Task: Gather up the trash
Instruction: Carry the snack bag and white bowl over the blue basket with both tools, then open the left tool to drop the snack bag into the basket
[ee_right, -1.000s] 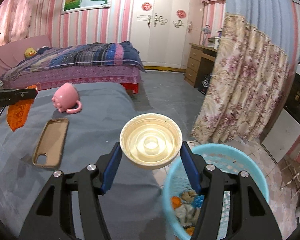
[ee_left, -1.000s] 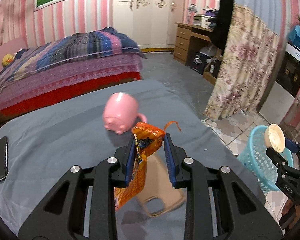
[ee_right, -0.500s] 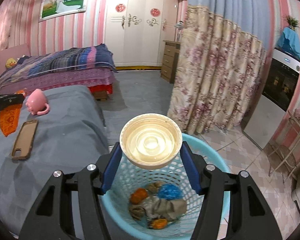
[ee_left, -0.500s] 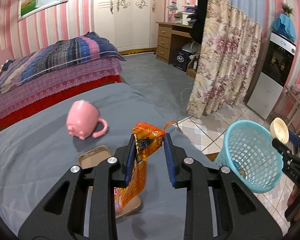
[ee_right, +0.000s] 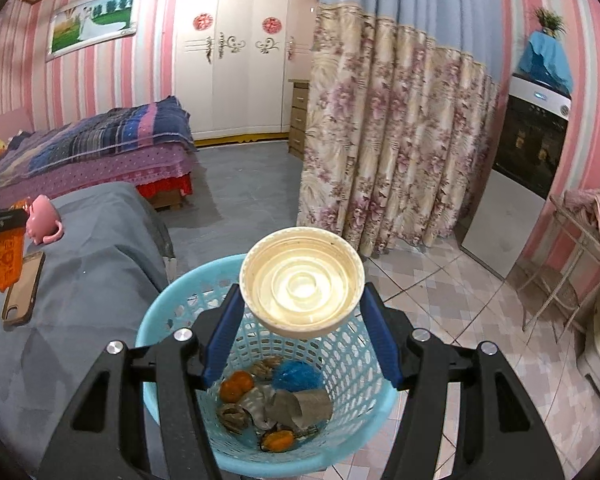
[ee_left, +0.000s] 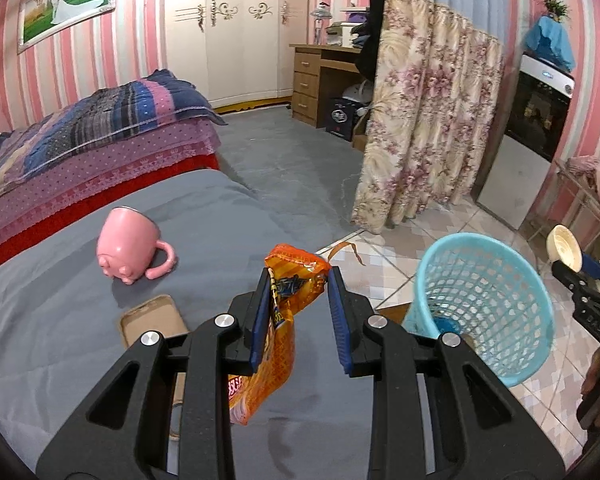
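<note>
My left gripper (ee_left: 298, 280) is shut on an orange snack wrapper (ee_left: 276, 332) and holds it above the grey bed cover, left of the light blue mesh basket (ee_left: 488, 304). My right gripper (ee_right: 302, 292) is shut on a cream plastic lid (ee_right: 302, 280) and holds it over the open basket (ee_right: 172, 312), which holds several pieces of trash. The right gripper with the lid (ee_left: 564, 248) also shows in the left wrist view, just right of the basket. The wrapper (ee_right: 4, 256) shows at the left edge of the right wrist view.
A pink pig mug (ee_left: 130, 244) lies on its side on the grey cover (ee_left: 60, 320). A tan phone case (ee_left: 152, 320) lies near it. A floral curtain (ee_right: 384, 152), an oven (ee_right: 528, 152) and a wire rack (ee_right: 580, 248) stand around the tiled floor.
Both grippers swung right toward the basket. The lid moved from over the bed edge to above the basket opening. The wrapper came closer to the basket.
</note>
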`<state>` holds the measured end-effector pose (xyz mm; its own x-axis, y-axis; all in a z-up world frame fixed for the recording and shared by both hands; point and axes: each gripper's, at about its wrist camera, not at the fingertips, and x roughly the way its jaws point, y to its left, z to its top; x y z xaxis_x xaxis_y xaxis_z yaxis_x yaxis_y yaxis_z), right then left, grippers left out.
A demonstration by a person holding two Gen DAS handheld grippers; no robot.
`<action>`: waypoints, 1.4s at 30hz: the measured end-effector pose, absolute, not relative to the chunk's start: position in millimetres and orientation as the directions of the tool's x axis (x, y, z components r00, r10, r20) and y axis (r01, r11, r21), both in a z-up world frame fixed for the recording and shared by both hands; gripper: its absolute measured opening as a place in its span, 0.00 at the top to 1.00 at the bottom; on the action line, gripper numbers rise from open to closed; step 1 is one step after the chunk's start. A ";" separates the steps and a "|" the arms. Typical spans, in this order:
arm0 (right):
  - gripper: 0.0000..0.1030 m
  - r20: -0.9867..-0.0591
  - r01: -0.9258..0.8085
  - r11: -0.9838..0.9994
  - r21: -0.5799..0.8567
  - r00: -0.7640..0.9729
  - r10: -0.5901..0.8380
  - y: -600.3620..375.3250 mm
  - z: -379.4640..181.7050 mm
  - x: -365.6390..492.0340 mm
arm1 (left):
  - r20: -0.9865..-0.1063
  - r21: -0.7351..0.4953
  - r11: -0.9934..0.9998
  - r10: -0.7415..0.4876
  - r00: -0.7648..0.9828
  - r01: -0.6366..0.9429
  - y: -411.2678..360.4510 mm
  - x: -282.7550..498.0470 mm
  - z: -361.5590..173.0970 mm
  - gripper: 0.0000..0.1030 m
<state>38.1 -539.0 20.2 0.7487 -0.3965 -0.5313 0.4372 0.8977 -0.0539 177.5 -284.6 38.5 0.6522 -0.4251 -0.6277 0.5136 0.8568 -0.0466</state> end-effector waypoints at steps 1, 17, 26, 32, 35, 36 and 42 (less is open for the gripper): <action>0.42 -0.533 0.443 0.895 -0.051 0.746 -0.399 -541.7 18.6 35.9 | -0.625 -0.051 0.853 -0.433 0.650 0.519 -286.8 175.9 38.6 0.74; 0.42 -0.537 0.495 0.869 0.012 0.736 -0.412 -586.2 4.7 12.7 | -0.591 -0.099 0.739 -0.583 0.558 0.667 -390.2 147.4 54.3 0.74; 0.42 -0.539 0.531 0.847 0.005 0.715 -0.445 -606.5 -1.8 -2.7 | -0.596 -0.223 0.629 -0.693 0.407 0.745 -458.4 130.7 33.4 0.74; 0.42 -0.543 0.553 0.833 0.028 0.708 -0.452 -621.0 -7.5 -8.6 | -0.620 -0.193 0.632 -0.672 0.406 0.751 -480.0 127.9 14.7 0.73; 0.42 -0.546 0.552 0.833 0.030 0.707 -0.449 -624.0 -10.6 -8.0 | -0.638 -0.153 0.658 -0.636 0.435 0.737 -481.7 136.1 5.0 0.59; 0.42 -0.547 0.551 0.834 0.031 0.707 -0.447 -624.2 -11.3 -7.7 | -0.643 -0.150 0.665 -0.628 0.439 0.732 -480.1 139.1 3.3 0.54; 0.42 -0.556 0.535 0.844 0.032 0.712 -0.430 -616.3 -16.9 -1.6 | -0.656 -0.099 0.725 -0.562 0.503 0.681 -455.3 159.9 -1.2 0.32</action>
